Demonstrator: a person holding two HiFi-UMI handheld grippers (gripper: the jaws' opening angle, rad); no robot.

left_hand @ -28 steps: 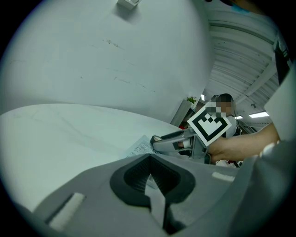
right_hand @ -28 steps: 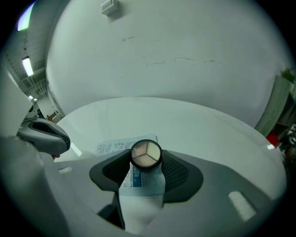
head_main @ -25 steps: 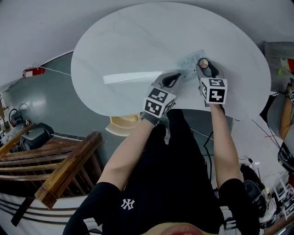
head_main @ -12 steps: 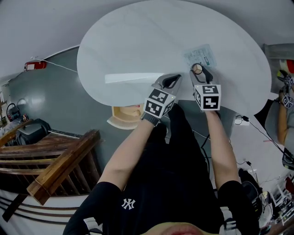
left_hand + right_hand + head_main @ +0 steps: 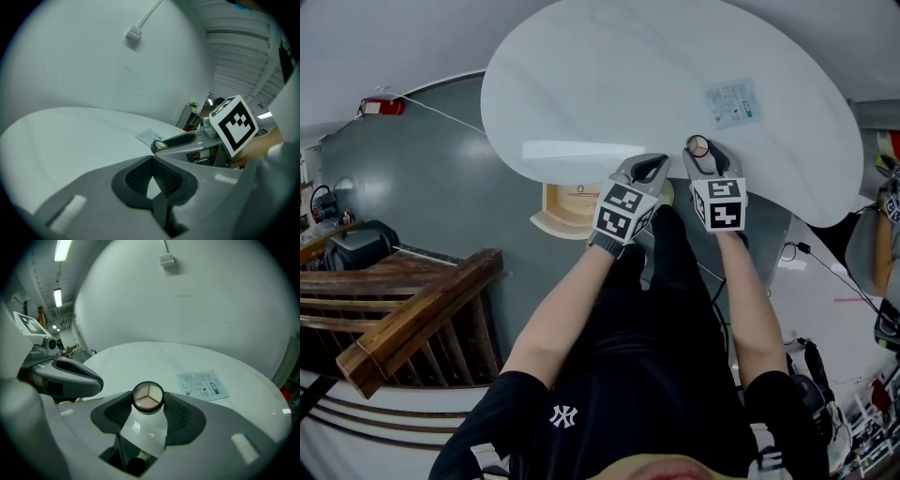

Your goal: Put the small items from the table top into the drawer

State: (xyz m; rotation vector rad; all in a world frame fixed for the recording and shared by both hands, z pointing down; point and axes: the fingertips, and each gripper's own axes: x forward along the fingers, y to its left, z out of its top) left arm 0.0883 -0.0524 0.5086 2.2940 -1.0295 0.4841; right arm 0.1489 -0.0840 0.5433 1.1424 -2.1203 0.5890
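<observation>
Right tongs [image 5: 699, 148]: clamped on a small round compact [image 5: 148, 397], with the ribbed pads pressing its black rim from both sides near the tips.
Left tongs [image 5: 650, 167]: jaws together with nothing between them, held just beside the right tongs at the near rim of the worktop [image 5: 609, 84].
Compact: carried in the right tongs with its three-coloured face up. It appears lifted clear of the worktop, over its near edge.
Sachet [image 5: 733, 102]: a flat printed packet lying on the worktop, well beyond both tongs.
Drawer [image 5: 567, 208]: pulled open under the worktop's near edge, below and to the left of the left tongs.
Step in hand: probably bringing the compact across to the drawer.
Compact, handling: likely light, hard and smooth. A round rim can slip or swivel between the pads, so a hold straight across its widest part suits it. It is best released low, since pressed powder may crack.
Sachet, handling: thin and limp, lying flat, so best taken by an edge or corner.
</observation>
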